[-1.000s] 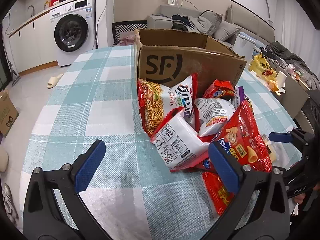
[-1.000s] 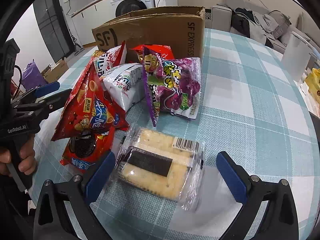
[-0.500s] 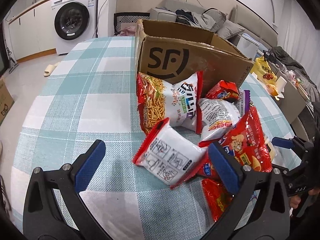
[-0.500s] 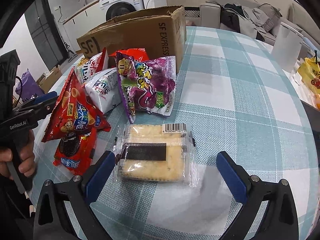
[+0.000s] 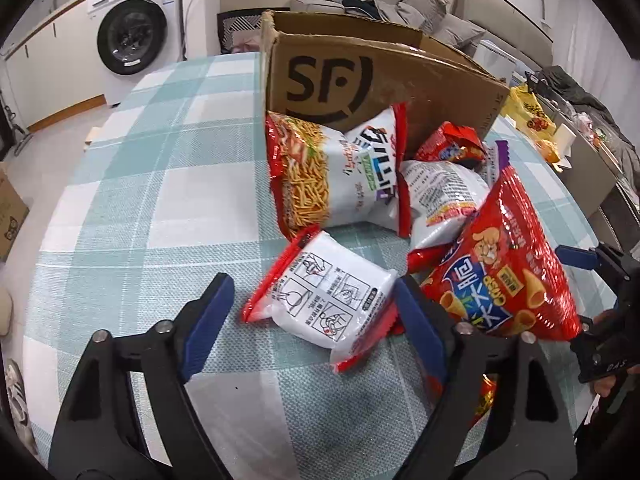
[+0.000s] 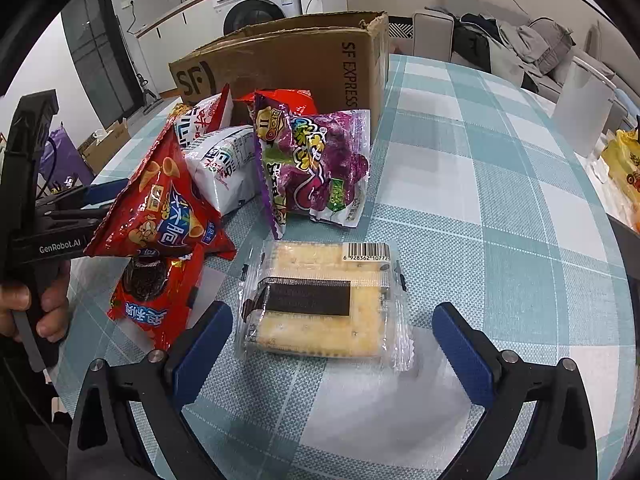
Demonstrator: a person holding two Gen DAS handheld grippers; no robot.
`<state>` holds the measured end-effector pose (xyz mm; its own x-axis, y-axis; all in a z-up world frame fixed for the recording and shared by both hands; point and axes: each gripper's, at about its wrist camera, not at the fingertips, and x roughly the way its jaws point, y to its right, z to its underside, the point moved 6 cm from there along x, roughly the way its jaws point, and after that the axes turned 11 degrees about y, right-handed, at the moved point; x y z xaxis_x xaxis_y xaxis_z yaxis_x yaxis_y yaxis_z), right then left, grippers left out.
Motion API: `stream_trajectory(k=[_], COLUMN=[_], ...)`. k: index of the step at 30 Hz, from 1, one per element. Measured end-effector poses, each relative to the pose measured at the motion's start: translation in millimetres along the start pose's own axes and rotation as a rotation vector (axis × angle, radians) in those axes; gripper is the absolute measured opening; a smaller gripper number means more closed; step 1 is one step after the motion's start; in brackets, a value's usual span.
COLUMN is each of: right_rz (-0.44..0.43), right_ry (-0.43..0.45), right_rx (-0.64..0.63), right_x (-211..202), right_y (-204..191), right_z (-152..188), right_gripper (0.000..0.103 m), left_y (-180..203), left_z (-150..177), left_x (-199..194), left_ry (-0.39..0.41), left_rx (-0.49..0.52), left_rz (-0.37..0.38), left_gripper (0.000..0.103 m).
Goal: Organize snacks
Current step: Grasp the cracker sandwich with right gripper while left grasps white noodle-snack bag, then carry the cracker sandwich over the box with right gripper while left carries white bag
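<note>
A pile of snack bags lies on the checked tablecloth in front of an open SF cardboard box (image 5: 360, 80), also in the right wrist view (image 6: 304, 60). My left gripper (image 5: 312, 320) is open around a white and red noodle packet (image 5: 324, 292), its fingers either side of it. My right gripper (image 6: 332, 340) is open around a clear cracker pack (image 6: 320, 300) that lies flat. A red cone-crisp bag (image 5: 504, 276) leans between the two grippers and shows in the right wrist view (image 6: 160, 208).
A noodle-stick bag (image 5: 332, 176), a white bag (image 5: 440, 192), a purple bag (image 6: 316, 168) and a red cookie bag (image 6: 152, 300) lie near the box. A white container (image 6: 584, 108) stands at the table's far right. A washing machine (image 5: 136, 36) stands behind.
My left gripper has moved forward and its fingers have come closer around the white and red noodle packet. My right gripper has closed in on the cracker pack, which now lies square between its fingers.
</note>
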<state>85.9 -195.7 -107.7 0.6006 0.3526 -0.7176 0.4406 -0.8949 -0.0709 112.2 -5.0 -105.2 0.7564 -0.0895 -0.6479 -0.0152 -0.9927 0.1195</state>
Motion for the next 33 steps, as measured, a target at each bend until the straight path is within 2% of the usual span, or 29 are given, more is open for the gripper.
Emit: stream_trajectory(k=[5,9,14,18,21,33], right_rz=[0.009,0.009,-0.002,-0.018,-0.024,-0.058], right_ry=[0.005,0.016,0.029,0.036,0.041,0.074], right_rx=[-0.006,-0.017,0.001,0.003,0.002,0.028], right_x=[0,-1,-3,-5,-5,-11], right_y=[2,3,5,5,4,7], right_z=[-1,-3,-4,-5,-5,-10], right_gripper=[0.099,0.086,0.081,0.068,0.063,0.061], left_y=[5,10,15,17,18,20], left_z=[2,4,6,8,10,13], left_x=[2,-1,-6,-12,-15,-28], left_ry=[-0.008,-0.004,0.006,0.011,0.015,0.029], left_rx=[0.033,0.056,0.074,0.078,0.084,0.082], left_rz=[0.024,0.037,0.047,0.054,0.056,0.077], left_gripper=[0.068,0.06,0.056,0.054,0.052,0.051])
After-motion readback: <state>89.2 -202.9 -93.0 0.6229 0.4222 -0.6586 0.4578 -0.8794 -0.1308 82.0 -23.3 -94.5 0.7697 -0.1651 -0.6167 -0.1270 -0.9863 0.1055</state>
